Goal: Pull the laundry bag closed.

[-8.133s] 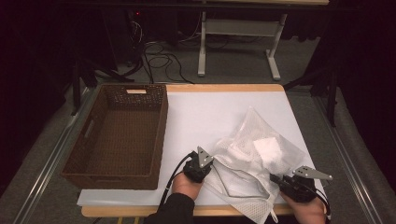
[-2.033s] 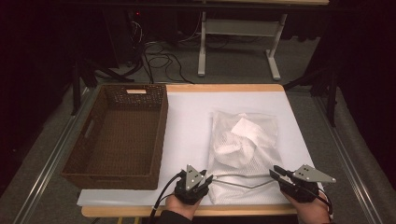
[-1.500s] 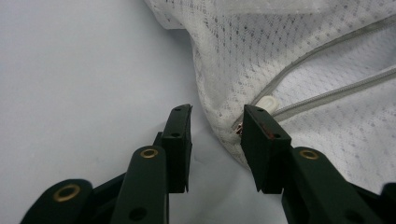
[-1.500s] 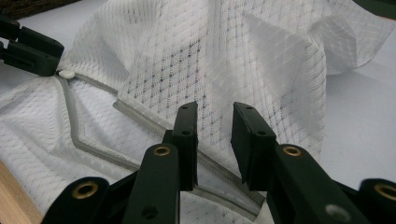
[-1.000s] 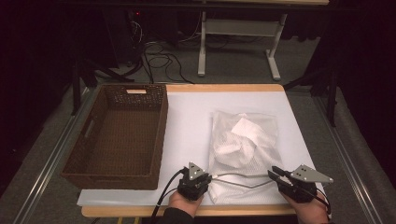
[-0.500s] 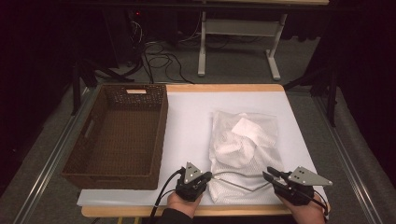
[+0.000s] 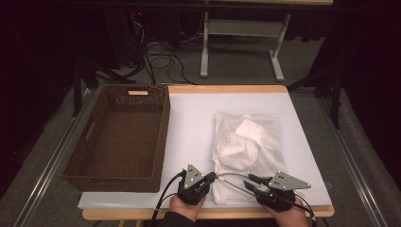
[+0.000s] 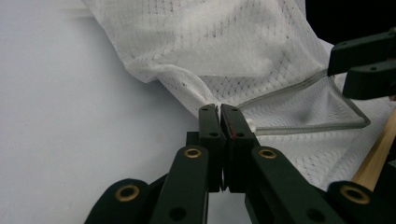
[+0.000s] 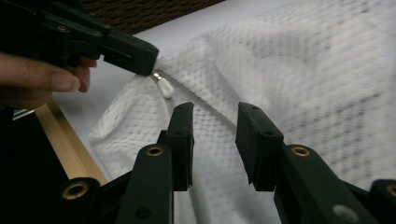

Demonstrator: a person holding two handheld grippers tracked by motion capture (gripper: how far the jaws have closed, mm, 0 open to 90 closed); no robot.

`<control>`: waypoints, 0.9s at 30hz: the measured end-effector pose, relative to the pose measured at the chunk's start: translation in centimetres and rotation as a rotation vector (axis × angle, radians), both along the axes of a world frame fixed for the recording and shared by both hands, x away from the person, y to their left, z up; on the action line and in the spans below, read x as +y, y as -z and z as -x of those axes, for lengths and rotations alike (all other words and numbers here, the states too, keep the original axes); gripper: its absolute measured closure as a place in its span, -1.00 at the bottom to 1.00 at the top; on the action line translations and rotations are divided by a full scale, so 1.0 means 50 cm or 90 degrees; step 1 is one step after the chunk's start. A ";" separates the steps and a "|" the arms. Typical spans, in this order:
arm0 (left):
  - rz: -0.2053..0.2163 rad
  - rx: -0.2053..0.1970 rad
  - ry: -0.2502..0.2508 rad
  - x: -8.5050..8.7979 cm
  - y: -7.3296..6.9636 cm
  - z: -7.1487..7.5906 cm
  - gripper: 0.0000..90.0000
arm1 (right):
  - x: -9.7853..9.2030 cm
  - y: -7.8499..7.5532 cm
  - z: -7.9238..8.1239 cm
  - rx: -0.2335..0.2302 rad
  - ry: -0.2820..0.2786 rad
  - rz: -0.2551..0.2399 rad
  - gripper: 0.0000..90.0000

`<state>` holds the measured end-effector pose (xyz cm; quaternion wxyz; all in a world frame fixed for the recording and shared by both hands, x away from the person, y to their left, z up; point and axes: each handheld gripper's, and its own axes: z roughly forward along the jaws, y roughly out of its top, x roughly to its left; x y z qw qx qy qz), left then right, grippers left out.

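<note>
At the near edge of the surface (image 7: pixel 189 118), the white mesh bag (image 7: pixel 246 151) lies flat beside the brown wicker basket (image 7: pixel 118 137). The left hand-held gripper (image 8: pixel 219 109) stays pressed together, pinching the bag's corner by the zipper (image 9: pixel 205 105). The right hand-held gripper (image 9: pixel 212 126) has slid along the zipper toward the left one since a second ago; its jaws have just been opening and now straddle the zipper, spread. The surface wears a white sheet over wood. Behind it, cables (image 7: pixel 156 52) trail over the grey floor of a dark room.
</note>
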<state>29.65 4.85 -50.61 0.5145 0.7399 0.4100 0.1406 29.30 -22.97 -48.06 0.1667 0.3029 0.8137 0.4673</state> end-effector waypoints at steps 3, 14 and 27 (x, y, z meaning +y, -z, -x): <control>0.001 -0.001 0.003 -0.001 -0.001 0.001 0.96 | 0.021 0.007 -0.002 0.003 -0.018 0.007 0.53; 0.008 -0.010 0.007 -0.001 -0.006 0.005 0.96 | 0.083 0.023 -0.017 0.029 -0.050 0.005 0.56; 0.001 -0.019 0.013 -0.006 -0.008 0.008 0.96 | 0.111 0.040 -0.044 0.050 -0.054 0.005 0.60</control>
